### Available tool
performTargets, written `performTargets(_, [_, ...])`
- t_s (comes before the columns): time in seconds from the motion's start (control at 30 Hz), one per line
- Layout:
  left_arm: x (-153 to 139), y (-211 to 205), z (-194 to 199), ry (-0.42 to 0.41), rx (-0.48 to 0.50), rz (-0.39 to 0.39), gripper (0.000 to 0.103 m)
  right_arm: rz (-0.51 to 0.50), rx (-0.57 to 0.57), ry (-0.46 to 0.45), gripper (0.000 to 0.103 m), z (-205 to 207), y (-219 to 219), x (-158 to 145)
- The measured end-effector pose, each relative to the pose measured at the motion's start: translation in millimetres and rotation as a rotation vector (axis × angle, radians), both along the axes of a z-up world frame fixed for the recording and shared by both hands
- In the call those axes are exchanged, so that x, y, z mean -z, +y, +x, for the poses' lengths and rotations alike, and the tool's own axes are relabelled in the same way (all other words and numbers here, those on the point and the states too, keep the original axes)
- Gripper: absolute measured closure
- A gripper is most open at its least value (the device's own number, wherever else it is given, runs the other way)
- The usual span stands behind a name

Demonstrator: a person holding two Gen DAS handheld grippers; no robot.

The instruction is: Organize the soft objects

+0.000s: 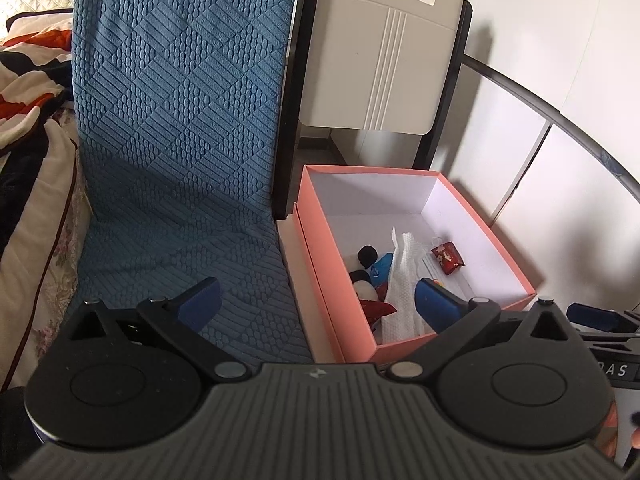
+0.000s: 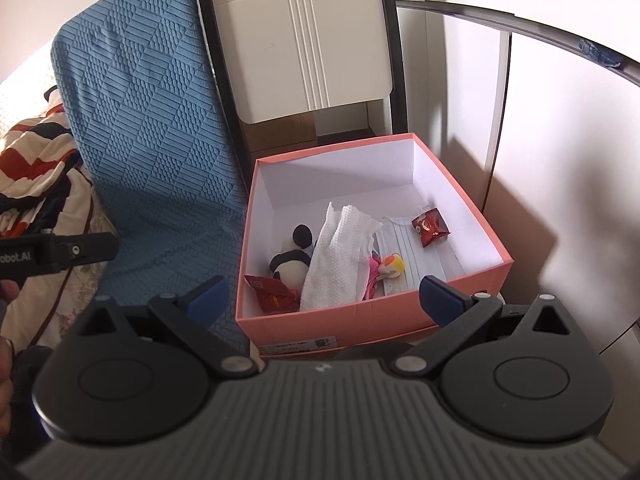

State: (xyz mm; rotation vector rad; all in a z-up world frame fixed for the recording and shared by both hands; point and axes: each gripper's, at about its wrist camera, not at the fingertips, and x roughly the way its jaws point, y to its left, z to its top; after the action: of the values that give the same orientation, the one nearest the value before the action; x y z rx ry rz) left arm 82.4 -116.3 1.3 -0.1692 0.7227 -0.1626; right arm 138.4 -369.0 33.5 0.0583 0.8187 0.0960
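A pink box [image 2: 360, 322] with a white inside holds a white paper towel [image 2: 340, 256], a panda plush [image 2: 292, 258], a light blue face mask [image 2: 416, 258], a small colourful toy [image 2: 390, 266] and two red packets [image 2: 430, 221]. My right gripper [image 2: 326, 300] hovers just in front of the box, open and empty. My left gripper [image 1: 318, 304] is open too, over the box's left wall [image 1: 332, 292] and the blue cushion [image 1: 180, 120]. In the left wrist view the towel [image 1: 404, 280] and the panda plush [image 1: 366, 270] lie inside the box.
A blue textured cushion [image 2: 152, 132] leans left of the box. A beige folding chair back [image 2: 304, 40] stands behind it. Patterned bedding [image 2: 36, 168] lies at the far left. A white wall with a dark curved rail [image 2: 520, 20] runs along the right.
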Motion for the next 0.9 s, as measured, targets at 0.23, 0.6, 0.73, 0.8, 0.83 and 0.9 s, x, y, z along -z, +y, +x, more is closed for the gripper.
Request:
performTargets(0.23, [-3.9,-2.4,-1.7,-0.016,0.008,0.005,0.0,-0.011,0.005,0.0,0.0,-0.6,0.7,0.7])
performTargets(0.6, [-3.6,-1.0,-2.7,-0.03,0.0,0.012,0.0,-0.024,0.009,0.0,0.0,-0.4,1.2,2.2])
performTargets(0.73, [-2.6,-1.8,-2.9,-0.028,0.003,0.012,0.0,-0.027,0.009,-0.002,0.0,-0.5,2.0,2.4])
performTargets(0.8, [-3.0,-2.2,-3.4,-0.027,0.0,0.01,0.0,-0.027,0.006,-0.005,0.0,-0.9,2.6,1.9])
performTargets(0.83, [-3.3,-2.1,-3.7,-0.028,0.0,0.009,0.0,-0.025,0.005,-0.007,0.0,-1.1,3.0,1.5])
performTargets(0.9, [-3.9,-2.5,-4.1,-0.031,0.003,0.01,0.0,-0.029,-0.001,-0.011,0.0,-1.4,3.8,0.6])
